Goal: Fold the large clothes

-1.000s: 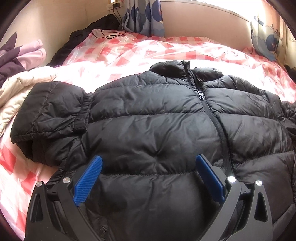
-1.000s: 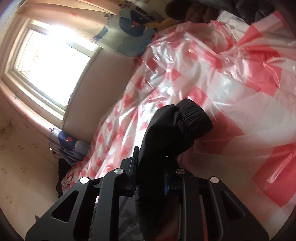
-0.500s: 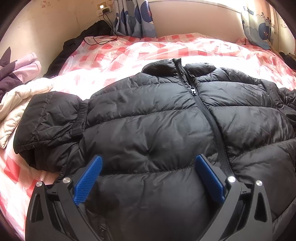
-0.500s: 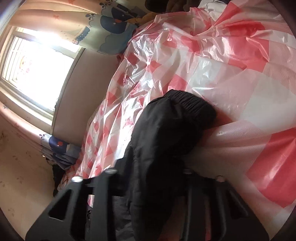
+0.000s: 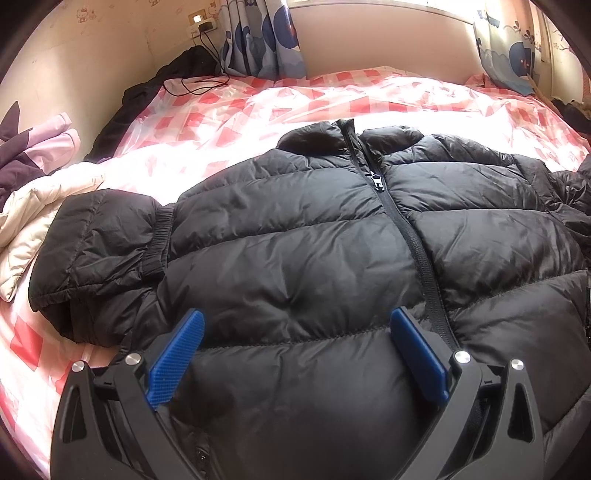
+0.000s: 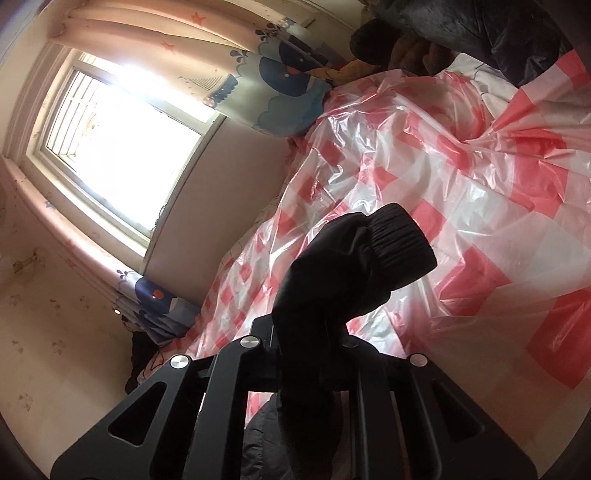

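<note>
A black puffer jacket (image 5: pixel 314 258) lies zipped and face up on the bed, collar at the far end. Its left sleeve (image 5: pixel 99 251) is folded in beside the body, cuff against the chest. My left gripper (image 5: pixel 295 332) is open, its blue pads (image 5: pixel 177 354) spread wide just above the jacket's lower front. My right gripper (image 6: pixel 314 332) is shut on the jacket's other sleeve (image 6: pixel 351 273), held up above the bed with the ribbed cuff (image 6: pixel 402 247) sticking out past the fingers.
The bed is covered with a red and white checked plastic sheet (image 5: pixel 258 110), also seen in the right wrist view (image 6: pixel 480 192). A cream quilt (image 5: pixel 33 221) and pink clothes (image 5: pixel 44 140) lie at the left. Dark clothes (image 6: pixel 480 29) are piled at the far right corner. A window (image 6: pixel 122 147) and curtains are behind.
The left gripper has drawn back and tilted up slightly, staying open over the jacket. The right gripper keeps hold of the sleeve, dipped it toward the sheet and has lifted it again.
</note>
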